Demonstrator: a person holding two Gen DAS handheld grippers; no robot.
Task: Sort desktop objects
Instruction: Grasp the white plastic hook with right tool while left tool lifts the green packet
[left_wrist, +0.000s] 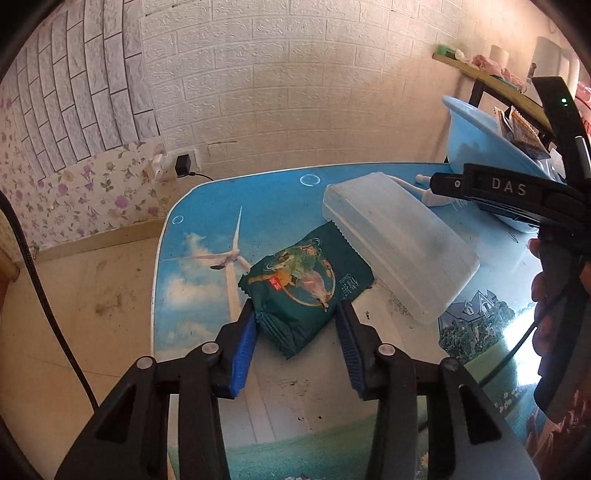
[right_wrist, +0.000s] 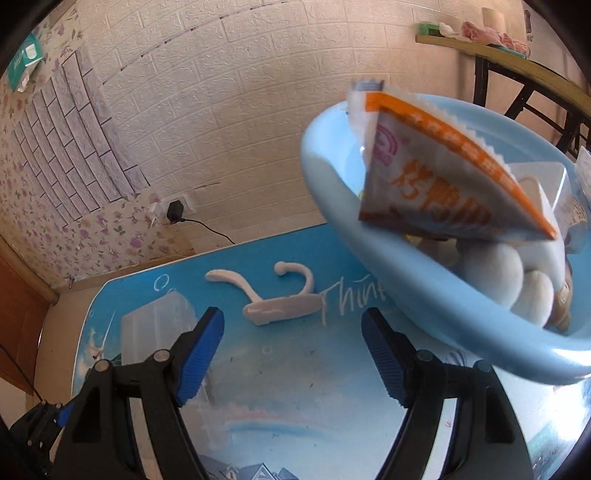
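In the left wrist view my left gripper (left_wrist: 295, 314) is shut on a dark green snack packet (left_wrist: 303, 284) and holds it by its near end over the blue printed table (left_wrist: 207, 280). A clear plastic box (left_wrist: 399, 243) lies just beyond the packet. In the right wrist view my right gripper (right_wrist: 291, 321) is open and empty above the table (right_wrist: 280, 373). A light blue basin (right_wrist: 369, 251) sits to its right, holding an orange-and-white snack packet (right_wrist: 436, 184) and white round items. A white plastic hook (right_wrist: 277, 302) lies on the table ahead.
The clear box also shows at the left in the right wrist view (right_wrist: 159, 325). The basin (left_wrist: 476, 136) and the right gripper body (left_wrist: 517, 195) are at the right of the left wrist view. A white brick wall and a shelf (right_wrist: 517, 66) stand behind.
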